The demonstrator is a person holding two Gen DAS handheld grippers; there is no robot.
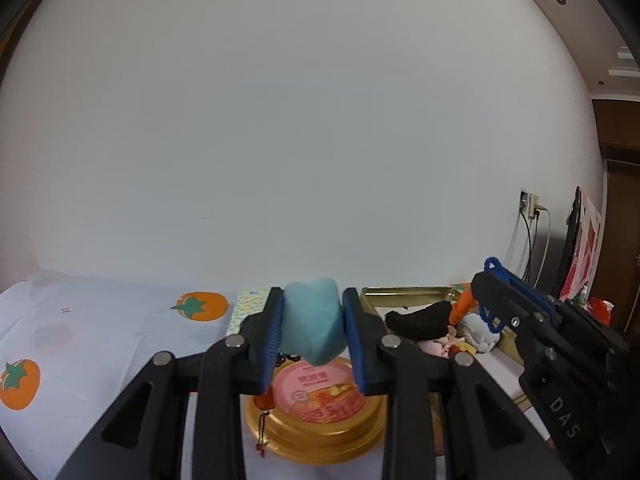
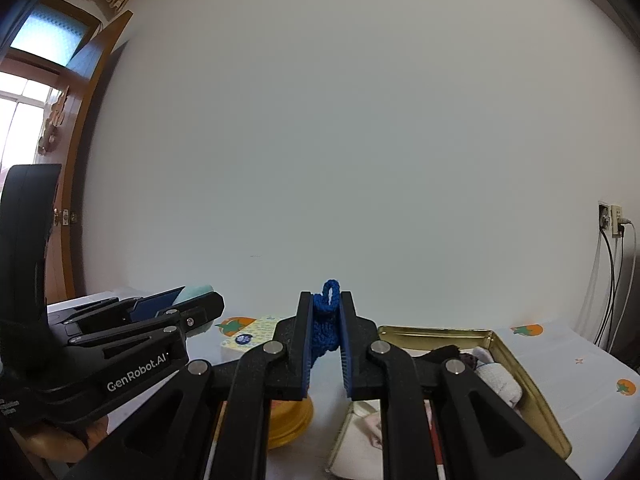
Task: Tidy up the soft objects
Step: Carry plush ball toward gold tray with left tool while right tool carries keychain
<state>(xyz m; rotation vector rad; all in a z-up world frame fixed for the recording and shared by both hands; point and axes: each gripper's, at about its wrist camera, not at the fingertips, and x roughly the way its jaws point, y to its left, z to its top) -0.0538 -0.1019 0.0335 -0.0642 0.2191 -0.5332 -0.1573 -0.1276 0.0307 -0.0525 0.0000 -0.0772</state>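
My left gripper point(image 1: 313, 320) is shut on a light blue soft sponge block point(image 1: 312, 322) and holds it above a gold bowl with a pink lid point(image 1: 320, 404). My right gripper point(image 2: 326, 328) is shut on a dark blue knitted piece point(image 2: 325, 324) with a loop on top, held up in the air. The right gripper also shows at the right of the left wrist view point(image 1: 540, 332). A gold tin tray point(image 2: 532, 392) holds several soft items: a black cloth point(image 1: 420, 316), a white knitted piece point(image 1: 476, 330) and an orange piece point(image 1: 462, 306).
The table has a white cloth with orange tomato prints point(image 1: 202, 306). A pack with a yellow-green pattern point(image 2: 250, 334) lies behind the bowl. A wall socket with cables point(image 2: 612, 220) is at the right. A wooden door point(image 2: 86, 120) stands at the left.
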